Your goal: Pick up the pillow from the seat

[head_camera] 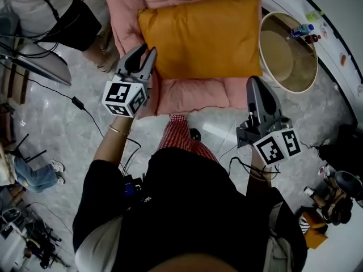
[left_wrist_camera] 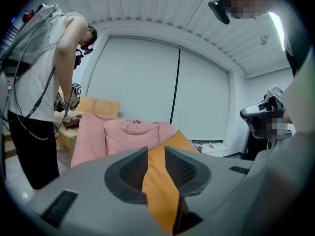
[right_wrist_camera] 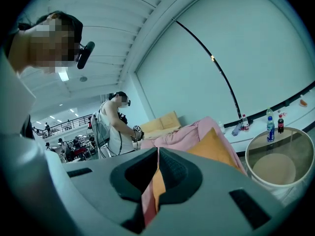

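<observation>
Grey left gripper (head_camera: 148, 51) is sitting just at the pillow's (head_camera: 201, 35) lower-left corner. Its jaws are standing apart, and orange fabric is showing through the gap in the left gripper view (left_wrist_camera: 156, 149). The pads are not pressing it as far as I can tell, so nothing is grasped. It is probably lining up to pinch that corner.

The right gripper (head_camera: 253, 79) is hovering nearer the wearer than the pillow's lower-right corner, clear of it. Its jaws are clenched together on nothing; only a thin slit is showing in its own view (right_wrist_camera: 157, 149). It is likely waiting as the second hand.

The pillow is lying flat across the pink seat (head_camera: 193, 95), filling most of the cushion and not lifted.

To the right of the pillow a round table (head_camera: 288, 52) is standing close by. Three upright bottles (right_wrist_camera: 269, 127) are showing beyond it, farther right of the pillow.

Behind and left of the pillow another person (left_wrist_camera: 39, 107) is bending over, working separately.

Counts: two grippers, one pillow, one seat, one round table, three upright bottles, one other person.
</observation>
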`<state>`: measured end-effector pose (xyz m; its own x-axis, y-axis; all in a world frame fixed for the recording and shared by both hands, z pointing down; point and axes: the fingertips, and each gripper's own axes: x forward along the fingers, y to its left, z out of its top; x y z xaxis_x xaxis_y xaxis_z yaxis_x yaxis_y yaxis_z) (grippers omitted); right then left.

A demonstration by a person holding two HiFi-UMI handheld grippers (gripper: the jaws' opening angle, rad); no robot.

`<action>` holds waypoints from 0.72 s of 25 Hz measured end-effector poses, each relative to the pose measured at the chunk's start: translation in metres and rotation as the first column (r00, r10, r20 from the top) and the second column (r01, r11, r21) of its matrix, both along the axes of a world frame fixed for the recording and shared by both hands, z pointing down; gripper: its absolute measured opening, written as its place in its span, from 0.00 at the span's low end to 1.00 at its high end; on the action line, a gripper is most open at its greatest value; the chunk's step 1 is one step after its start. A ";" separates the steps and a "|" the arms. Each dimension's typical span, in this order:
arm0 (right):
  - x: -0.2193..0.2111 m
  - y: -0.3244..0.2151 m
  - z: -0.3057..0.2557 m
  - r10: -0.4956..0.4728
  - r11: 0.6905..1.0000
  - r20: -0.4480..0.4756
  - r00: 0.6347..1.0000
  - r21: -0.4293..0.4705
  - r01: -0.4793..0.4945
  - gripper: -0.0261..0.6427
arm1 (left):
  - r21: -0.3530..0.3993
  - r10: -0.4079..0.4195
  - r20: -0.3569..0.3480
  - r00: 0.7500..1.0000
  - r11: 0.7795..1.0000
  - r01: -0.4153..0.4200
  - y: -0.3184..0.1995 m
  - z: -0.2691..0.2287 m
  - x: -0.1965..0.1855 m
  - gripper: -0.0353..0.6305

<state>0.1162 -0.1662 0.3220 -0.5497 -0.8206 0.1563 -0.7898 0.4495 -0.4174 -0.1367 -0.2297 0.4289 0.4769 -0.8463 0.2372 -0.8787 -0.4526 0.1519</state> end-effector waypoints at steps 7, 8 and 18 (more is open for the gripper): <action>0.003 -0.009 0.001 0.036 0.999 -0.018 0.999 -0.015 -0.037 0.07 | -0.080 -0.012 -0.067 0.998 0.997 0.006 -0.018 0.025 -0.006 0.22; 0.003 -0.009 0.002 0.042 0.999 -0.020 0.999 -0.019 -0.042 0.07 | -0.081 -0.008 -0.062 0.998 0.997 0.003 -0.021 0.027 -0.006 0.22; 0.003 -0.023 0.005 0.086 0.995 -0.028 0.996 -0.043 -0.087 0.07 | -0.185 -0.054 -0.095 0.994 0.982 0.036 -0.046 0.073 -0.025 0.35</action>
<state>0.1189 -0.1888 0.3274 -0.4721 -0.8570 0.2067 -0.8356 0.3604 -0.4146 -0.1616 -0.2755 0.5022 0.4682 -0.8143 0.3431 -0.8739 -0.3694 0.3159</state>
